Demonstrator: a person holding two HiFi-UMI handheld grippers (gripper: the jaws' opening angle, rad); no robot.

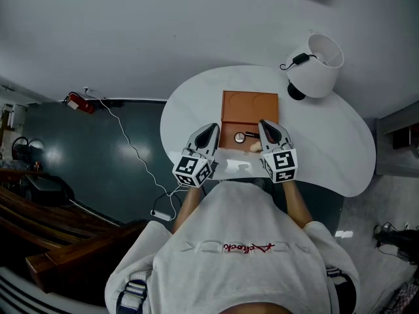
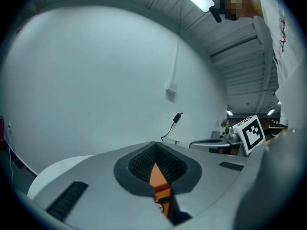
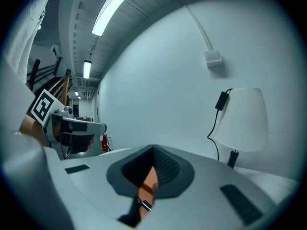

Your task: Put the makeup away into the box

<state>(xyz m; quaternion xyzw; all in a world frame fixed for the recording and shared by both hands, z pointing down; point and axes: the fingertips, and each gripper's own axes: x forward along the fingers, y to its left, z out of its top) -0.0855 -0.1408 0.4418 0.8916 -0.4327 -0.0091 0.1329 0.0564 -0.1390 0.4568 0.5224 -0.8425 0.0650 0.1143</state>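
An open orange box (image 1: 249,106) lies in the middle of the white table (image 1: 340,142). A small round compact (image 1: 239,137), a dark stick (image 1: 252,134) and a beige item (image 1: 255,148) lie in its near part. My left gripper (image 1: 211,131) hovers at the box's near left corner, and my right gripper (image 1: 265,125) hovers over its near right edge. Both are shut with nothing in them. In the left gripper view the left gripper (image 2: 154,150) shows only a sliver of orange box (image 2: 157,176) behind its closed pads. The right gripper (image 3: 152,152) shows the same orange (image 3: 149,180).
A white lamp (image 1: 317,64) with a black cable stands at the table's far right. On the dark floor to the left are a red extinguisher (image 1: 78,102), a white cable (image 1: 134,150) and wooden benches (image 1: 59,241). The person's grey sweatshirt (image 1: 236,247) fills the near foreground.
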